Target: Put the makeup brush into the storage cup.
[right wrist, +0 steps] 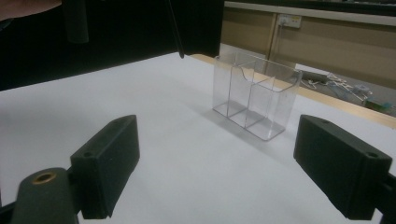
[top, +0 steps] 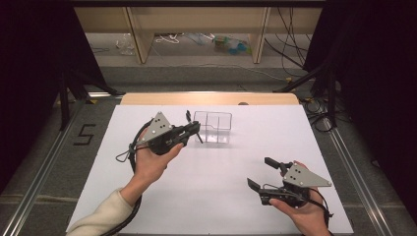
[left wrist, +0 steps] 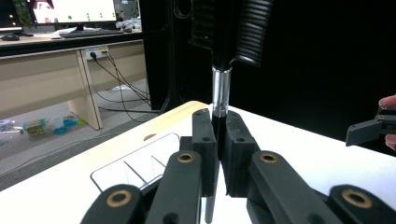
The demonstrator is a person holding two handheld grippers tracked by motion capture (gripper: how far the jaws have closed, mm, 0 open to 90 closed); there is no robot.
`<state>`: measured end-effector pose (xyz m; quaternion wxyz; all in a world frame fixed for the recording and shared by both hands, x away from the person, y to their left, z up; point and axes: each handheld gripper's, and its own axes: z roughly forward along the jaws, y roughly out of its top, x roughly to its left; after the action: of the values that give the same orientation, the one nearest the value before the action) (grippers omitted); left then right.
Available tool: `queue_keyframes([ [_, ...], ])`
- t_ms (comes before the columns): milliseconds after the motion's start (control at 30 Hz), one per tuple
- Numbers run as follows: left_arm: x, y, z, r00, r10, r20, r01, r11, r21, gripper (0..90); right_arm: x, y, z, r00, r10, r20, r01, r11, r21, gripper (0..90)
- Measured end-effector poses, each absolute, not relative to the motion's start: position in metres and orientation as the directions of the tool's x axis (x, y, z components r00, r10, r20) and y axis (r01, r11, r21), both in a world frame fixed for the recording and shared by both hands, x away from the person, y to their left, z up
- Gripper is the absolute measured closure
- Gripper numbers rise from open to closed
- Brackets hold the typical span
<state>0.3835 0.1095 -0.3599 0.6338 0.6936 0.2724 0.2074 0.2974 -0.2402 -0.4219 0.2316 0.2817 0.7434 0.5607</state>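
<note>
My left gripper (top: 195,129) (left wrist: 219,140) is shut on a slim black tool (top: 199,138) (left wrist: 221,93) that has a silver collar and a ribbed black head. It holds the tool above the table, just left of a clear plastic box (top: 214,127) (left wrist: 135,168) (right wrist: 254,95) with compartments. In the right gripper view the tool's thin shaft (right wrist: 175,28) hangs tip down, left of the box. My right gripper (top: 260,172) (right wrist: 224,163) stands open low over the near right of the white table (top: 216,196), with nothing between its jaws, and it faces the box.
The table's wooden back edge (top: 211,98) runs just behind the box. Beyond it lie floor cables and desk legs (top: 142,39). Metal rails (top: 39,172) flank the table. The other gripper's jaw tip (left wrist: 369,130) shows at the right of the left gripper view.
</note>
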Motion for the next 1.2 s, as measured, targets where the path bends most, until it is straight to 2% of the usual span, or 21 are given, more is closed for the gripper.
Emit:
queue_keyframes([
  [33, 0.385, 0.112, -0.359, 0.768, 0.64, -0.026, 0.11, -0.092, 0.99, 85.2, 0.297, -0.24, -0.422, -0.734, 0.678, -0.028, 0.159, 0.213, 0.964, 15.5],
  [933, 0.396, 0.111, -0.348, 0.758, 0.652, -0.021, 0.104, -0.089, 0.991, 85.1, 0.299, -0.24, -0.423, -0.738, 0.674, -0.036, 0.144, 0.208, 0.967, 15.4],
  [1133, 0.399, 0.111, -0.346, 0.753, 0.658, -0.016, 0.099, -0.09, 0.991, 85.1, 0.297, -0.24, -0.423, -0.739, 0.674, -0.009, 0.173, 0.204, 0.964, 15.4],
  [1200, 0.401, 0.111, -0.346, 0.751, 0.66, -0.015, 0.099, -0.09, 0.991, 85.1, 0.299, -0.24, -0.423, -0.738, 0.674, -0.037, 0.146, 0.212, 0.966, 15.4],
])
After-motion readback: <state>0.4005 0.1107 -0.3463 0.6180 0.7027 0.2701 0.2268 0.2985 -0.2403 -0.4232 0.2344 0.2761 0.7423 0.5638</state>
